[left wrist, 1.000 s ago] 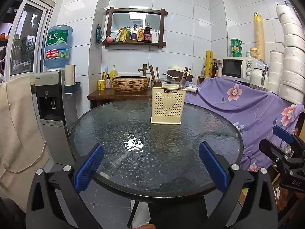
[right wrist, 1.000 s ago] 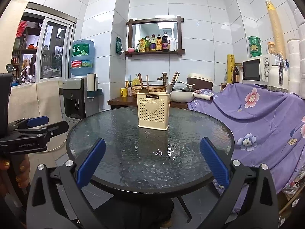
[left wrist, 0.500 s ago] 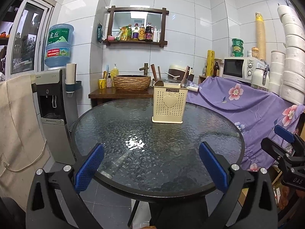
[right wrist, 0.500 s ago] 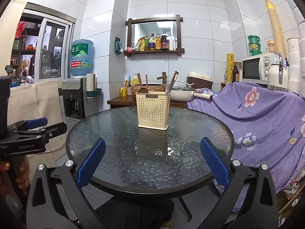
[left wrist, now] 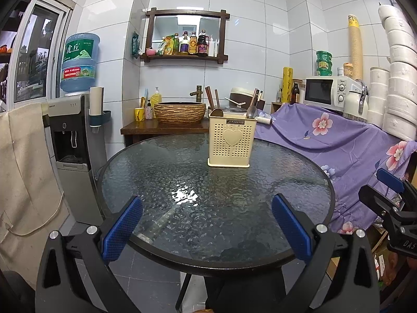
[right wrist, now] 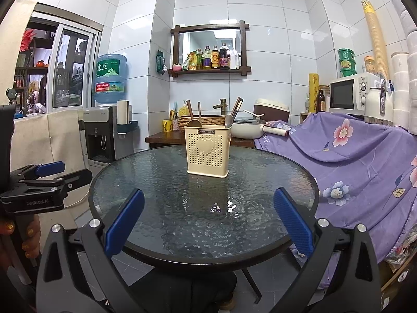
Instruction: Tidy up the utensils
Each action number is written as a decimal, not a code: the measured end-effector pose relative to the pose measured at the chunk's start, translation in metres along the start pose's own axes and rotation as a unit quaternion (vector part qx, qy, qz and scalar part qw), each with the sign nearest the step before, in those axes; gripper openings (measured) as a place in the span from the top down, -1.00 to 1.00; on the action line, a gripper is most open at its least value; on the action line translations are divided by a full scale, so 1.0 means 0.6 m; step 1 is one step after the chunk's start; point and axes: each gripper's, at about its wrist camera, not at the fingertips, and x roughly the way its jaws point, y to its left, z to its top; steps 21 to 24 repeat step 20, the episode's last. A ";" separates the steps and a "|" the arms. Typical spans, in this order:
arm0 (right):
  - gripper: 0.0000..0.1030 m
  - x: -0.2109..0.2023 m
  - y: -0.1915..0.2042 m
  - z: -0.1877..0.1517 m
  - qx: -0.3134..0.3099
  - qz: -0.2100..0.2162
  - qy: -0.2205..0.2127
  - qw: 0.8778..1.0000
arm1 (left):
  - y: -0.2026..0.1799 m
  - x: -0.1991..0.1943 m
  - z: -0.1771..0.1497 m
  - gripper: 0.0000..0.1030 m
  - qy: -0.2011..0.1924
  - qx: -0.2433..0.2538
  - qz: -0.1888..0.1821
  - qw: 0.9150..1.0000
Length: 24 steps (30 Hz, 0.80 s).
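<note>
A cream perforated utensil holder point(left wrist: 231, 143) with a heart on its front stands upright on the far half of the round glass table point(left wrist: 182, 203). It also shows in the right wrist view point(right wrist: 207, 151). Spoons and chopsticks point(left wrist: 216, 101) stick out of its top. My left gripper point(left wrist: 207, 224) is open and empty at the table's near edge. My right gripper point(right wrist: 207, 221) is open and empty, also at the near edge. Each gripper shows at the side of the other's view.
A water dispenser point(left wrist: 75, 140) stands left of the table. A purple floral cloth point(left wrist: 338, 146) covers furniture on the right, with a microwave point(left wrist: 325, 92) and stacked white containers point(left wrist: 398, 78). A wooden counter with a woven basin point(left wrist: 179, 112) is behind the table.
Both grippers have shifted only slightly; the holder sits a touch further right in the left wrist view. Both stay open and empty.
</note>
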 end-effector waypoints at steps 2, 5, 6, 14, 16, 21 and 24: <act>-0.89 0.000 0.000 0.000 0.000 0.000 0.000 1.000 | 0.000 0.000 0.000 -0.89 0.001 -0.001 -0.002 1.000; -0.89 -0.001 -0.001 0.000 0.000 0.000 0.000 1.000 | 0.002 0.002 -0.002 -0.89 0.004 -0.005 -0.004 1.000; -0.89 0.000 -0.001 0.000 0.000 0.000 0.000 1.000 | 0.002 0.002 -0.002 -0.89 0.003 -0.006 -0.005 1.000; -0.89 -0.001 0.000 0.000 0.001 -0.002 0.002 1.000 | 0.002 0.002 -0.001 -0.89 0.007 -0.005 -0.002 1.000; -0.89 -0.001 0.000 0.000 0.001 -0.001 0.003 1.000 | 0.003 0.002 0.000 -0.89 0.008 -0.008 -0.003 1.000; -0.89 0.000 0.000 0.000 0.001 -0.001 0.004 1.000 | 0.004 0.002 0.000 -0.89 0.008 -0.008 -0.004 1.000; -0.89 0.000 0.000 0.000 0.001 -0.001 0.004 1.000 | 0.004 0.002 0.000 -0.89 0.008 -0.008 -0.004 1.000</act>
